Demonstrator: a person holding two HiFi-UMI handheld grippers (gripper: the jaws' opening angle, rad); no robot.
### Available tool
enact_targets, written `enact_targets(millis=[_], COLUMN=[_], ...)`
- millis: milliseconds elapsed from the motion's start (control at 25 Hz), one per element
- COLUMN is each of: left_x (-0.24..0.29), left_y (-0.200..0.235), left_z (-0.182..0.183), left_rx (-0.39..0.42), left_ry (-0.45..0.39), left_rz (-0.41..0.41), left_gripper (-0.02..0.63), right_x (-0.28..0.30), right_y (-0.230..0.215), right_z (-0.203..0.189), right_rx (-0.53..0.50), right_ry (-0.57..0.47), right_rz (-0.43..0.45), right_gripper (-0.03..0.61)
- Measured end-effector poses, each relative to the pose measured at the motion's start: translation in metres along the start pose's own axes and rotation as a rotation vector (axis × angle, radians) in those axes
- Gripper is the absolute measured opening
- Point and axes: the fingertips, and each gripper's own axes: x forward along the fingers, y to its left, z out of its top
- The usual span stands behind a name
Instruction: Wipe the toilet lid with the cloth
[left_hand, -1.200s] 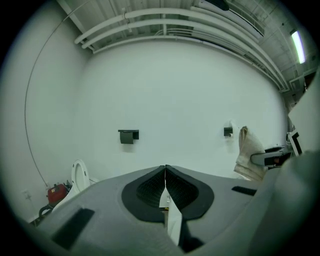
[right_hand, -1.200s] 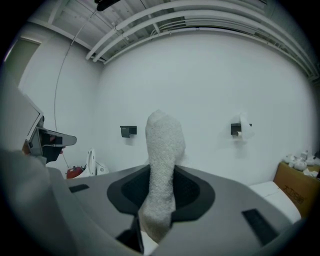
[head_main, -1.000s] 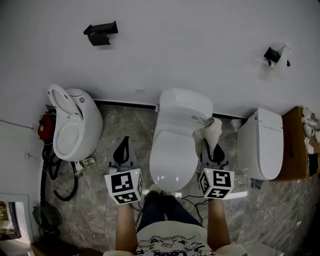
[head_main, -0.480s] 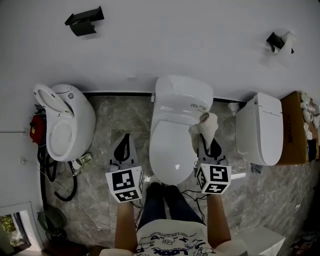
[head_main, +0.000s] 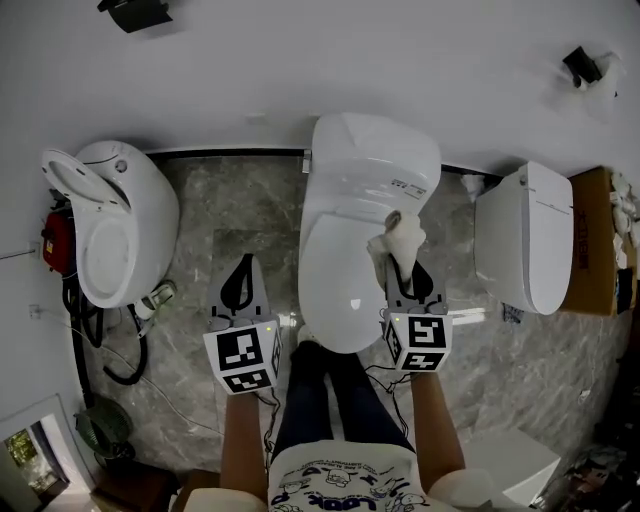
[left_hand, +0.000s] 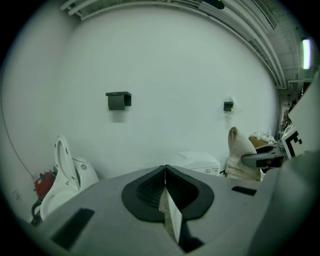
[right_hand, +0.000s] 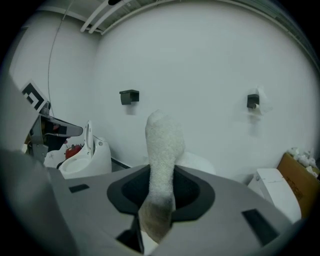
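Observation:
The middle toilet has its white lid (head_main: 343, 280) closed, straight ahead of the person. My right gripper (head_main: 397, 264) is shut on a cream cloth (head_main: 397, 236), which sticks up past the jaws over the lid's right edge; in the right gripper view the cloth (right_hand: 162, 150) stands upright between the jaws. My left gripper (head_main: 240, 272) hangs over the marble floor left of the toilet, jaws shut on nothing (left_hand: 165, 172). From the left gripper view the cloth (left_hand: 241, 156) appears at the right.
An open toilet (head_main: 108, 232) stands at the left with a red device and black hoses beside it. Another closed toilet (head_main: 530, 250) and a cardboard box (head_main: 603, 240) are at the right. Two wall holders (head_main: 134, 12) (head_main: 582, 66) hang above.
The view has shifted so the middle toilet sits more central. The right gripper with the cloth has moved in toward the lid's right side. The left gripper has held its place.

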Motion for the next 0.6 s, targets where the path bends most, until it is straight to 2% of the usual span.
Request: enact_targets(millis=[600], left_x=[0.058], left_y=[0.008], left_z=[-0.080], left_rx=[0.000], left_ry=[0.107], left_rz=[-0.042], left_gripper=[0.008], right_x=[0.100], right_y=[0.049], right_z=[-0.083], right_rx=[-0.052], right_ry=[0.153], right_rz=[0.094], right_gripper=[0.103])
